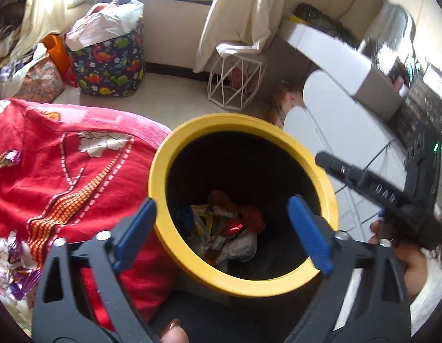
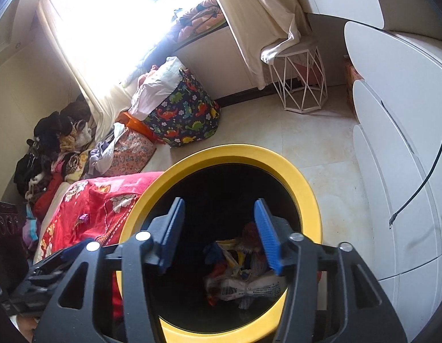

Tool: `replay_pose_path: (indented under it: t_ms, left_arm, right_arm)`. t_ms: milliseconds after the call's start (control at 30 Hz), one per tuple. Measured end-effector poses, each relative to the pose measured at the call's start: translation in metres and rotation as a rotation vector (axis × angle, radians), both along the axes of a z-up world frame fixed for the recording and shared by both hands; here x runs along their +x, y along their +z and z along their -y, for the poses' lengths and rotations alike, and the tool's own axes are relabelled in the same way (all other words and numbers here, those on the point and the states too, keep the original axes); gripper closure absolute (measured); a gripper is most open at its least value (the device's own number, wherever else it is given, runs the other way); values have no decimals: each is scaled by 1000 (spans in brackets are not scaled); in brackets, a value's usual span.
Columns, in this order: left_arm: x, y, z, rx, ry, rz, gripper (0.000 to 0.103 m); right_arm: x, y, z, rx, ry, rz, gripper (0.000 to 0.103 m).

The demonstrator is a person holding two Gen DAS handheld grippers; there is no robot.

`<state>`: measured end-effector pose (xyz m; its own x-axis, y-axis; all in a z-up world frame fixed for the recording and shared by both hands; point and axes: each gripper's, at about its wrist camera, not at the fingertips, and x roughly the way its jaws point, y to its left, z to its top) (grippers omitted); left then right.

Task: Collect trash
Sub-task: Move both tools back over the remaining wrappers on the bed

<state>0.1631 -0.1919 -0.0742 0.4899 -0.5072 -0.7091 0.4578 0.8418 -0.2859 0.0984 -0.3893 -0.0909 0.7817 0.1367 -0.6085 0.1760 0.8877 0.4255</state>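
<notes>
1. left wrist view: the left gripper (image 1: 222,230) hangs over the bin (image 1: 192,131), a black tub with a yellow rim. its jaws are released, spread very wide, with nothing between them. one blue pad sits outside the rim's near-left edge, the other over the bin's mouth on the right.
2. the trash (image 1: 229,234), crumpled wrappers, lies at the bottom of the bin, below the pads and apart from them.
3. a red blanket (image 1: 64,171) presses against the bin's left side, so that edge is crowded. two purple wrappers (image 1: 19,283) lie on the blanket, well left of the bin.
4. beyond the bin's far rim there is bare floor (image 1: 175,88) up to a wire stool (image 1: 235,81) and a dinosaur-print basket (image 1: 109,63).
5. the right gripper (image 1: 392,197) shows to the right of the bin, in a hand (image 1: 406,260); from here i cannot tell how its jaws stand.
6. right wrist view: the right gripper (image 2: 221,237) points down into the bin (image 2: 303,177). its jaws are released, partly apart, nothing gripped; the trash (image 2: 243,283) lies below.
7. right of the bin, open floor (image 2: 335,171) runs to a white cabinet (image 2: 398,157). a black cable (image 2: 418,188) hangs in front of the cabinet.
</notes>
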Motion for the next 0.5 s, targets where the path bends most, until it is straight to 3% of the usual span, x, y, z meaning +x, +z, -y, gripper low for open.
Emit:
replay_pose_path:
  t_ms: [233, 500]
  left_arm:
    - [2, 16, -33, -18, 125, 53, 11]
    - [7, 26, -80, -11, 247, 98, 11]
  right_arm:
    - [-2, 9, -17, -37, 29, 32, 31]
    - [-2, 20, -47, -65, 89, 63, 25]
